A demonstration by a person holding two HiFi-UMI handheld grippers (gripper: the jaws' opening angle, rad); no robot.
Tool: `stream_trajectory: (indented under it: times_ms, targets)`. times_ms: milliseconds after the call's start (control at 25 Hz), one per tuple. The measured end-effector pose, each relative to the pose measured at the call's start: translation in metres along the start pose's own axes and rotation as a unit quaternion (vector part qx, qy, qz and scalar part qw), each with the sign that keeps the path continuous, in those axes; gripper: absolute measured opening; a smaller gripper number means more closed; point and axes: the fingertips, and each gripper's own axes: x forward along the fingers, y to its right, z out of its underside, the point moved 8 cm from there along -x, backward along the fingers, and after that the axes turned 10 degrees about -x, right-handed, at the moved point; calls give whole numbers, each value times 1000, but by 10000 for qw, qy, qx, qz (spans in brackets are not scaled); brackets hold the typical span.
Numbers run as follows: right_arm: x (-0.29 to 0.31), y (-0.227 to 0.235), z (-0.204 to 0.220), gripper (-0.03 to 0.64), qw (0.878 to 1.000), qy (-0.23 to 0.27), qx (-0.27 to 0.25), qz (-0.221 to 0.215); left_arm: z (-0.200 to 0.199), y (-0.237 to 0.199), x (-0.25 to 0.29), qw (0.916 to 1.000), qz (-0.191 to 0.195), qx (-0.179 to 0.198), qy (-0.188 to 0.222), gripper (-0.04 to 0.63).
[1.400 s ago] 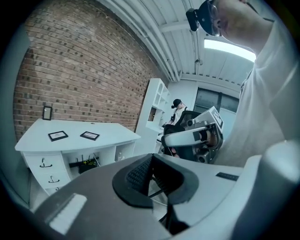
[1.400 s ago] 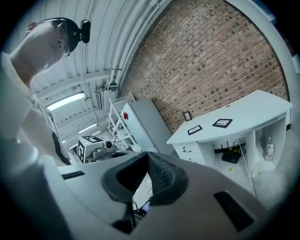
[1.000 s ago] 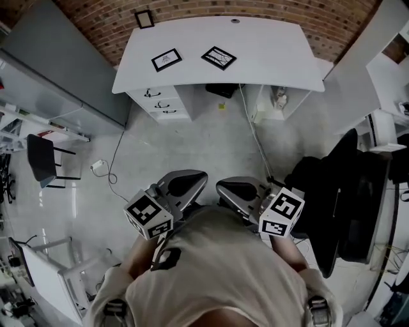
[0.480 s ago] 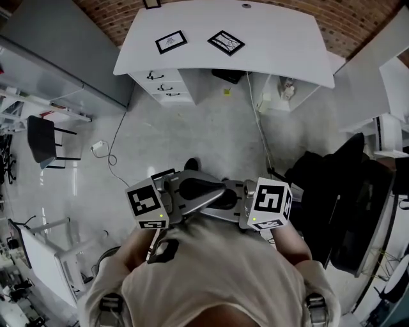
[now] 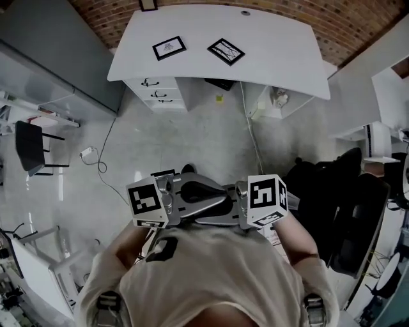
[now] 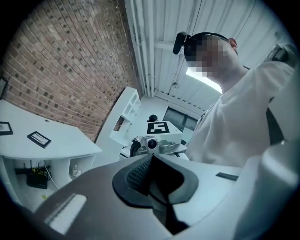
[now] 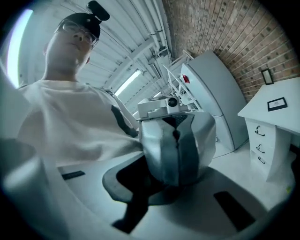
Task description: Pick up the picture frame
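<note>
Two black picture frames lie flat on the white desk (image 5: 275,51): one on the left (image 5: 169,48), one tilted beside it (image 5: 225,52). A third frame (image 5: 148,5) leans at the brick wall. Both grippers are held at the person's chest, far from the desk, pointing at each other. My left gripper (image 5: 220,193) is shut and empty, its jaws (image 6: 151,158) facing the right gripper's camera (image 6: 151,143). My right gripper (image 5: 195,218) is shut and empty too, and the left gripper's closed jaws overlap it in the right gripper view. The left gripper view shows one frame (image 6: 39,138) off to the left.
Drawers (image 5: 156,99) sit under the desk's left side. A cable with a plug (image 5: 87,154) lies on the floor. A black chair (image 5: 29,148) stands at the left, a dark office chair (image 5: 332,191) at the right, a grey cabinet (image 5: 51,51) at the far left.
Both grippers have swung inward from pointing ahead to pointing at each other, their jaws now overlapping before the chest. The desk sits slightly lower in the head view.
</note>
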Motion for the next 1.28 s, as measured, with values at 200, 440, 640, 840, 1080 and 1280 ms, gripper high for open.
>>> stream_trajectory:
  times_ms: [200, 440, 640, 840, 1080, 1280]
  targets:
    - [21, 37, -18, 3, 9993, -117, 142, -338, -14, -23, -35, 9999, 87, -11, 81, 3]
    - [41, 73, -34, 3, 9998, 18, 192, 24, -26, -46, -70, 9997, 126, 227, 20, 3]
    - [49, 98, -48, 3, 9985, 222, 207, 465, -37, -69, -101, 9993, -87, 299, 200, 5]
    - [37, 116, -56, 3, 9882, 828, 347, 1239, -46, -101, -160, 9918, -1123, 143, 595, 5]
    - [4, 150, -61, 3, 9241, 1697, 830, 3322, -58, -129, -215, 9694, -2239, 92, 1004, 5]
    - [17, 167, -68, 5, 9123, 1202, 712, 3848, -60, -152, -247, 9547, -2749, 107, 1137, 5]
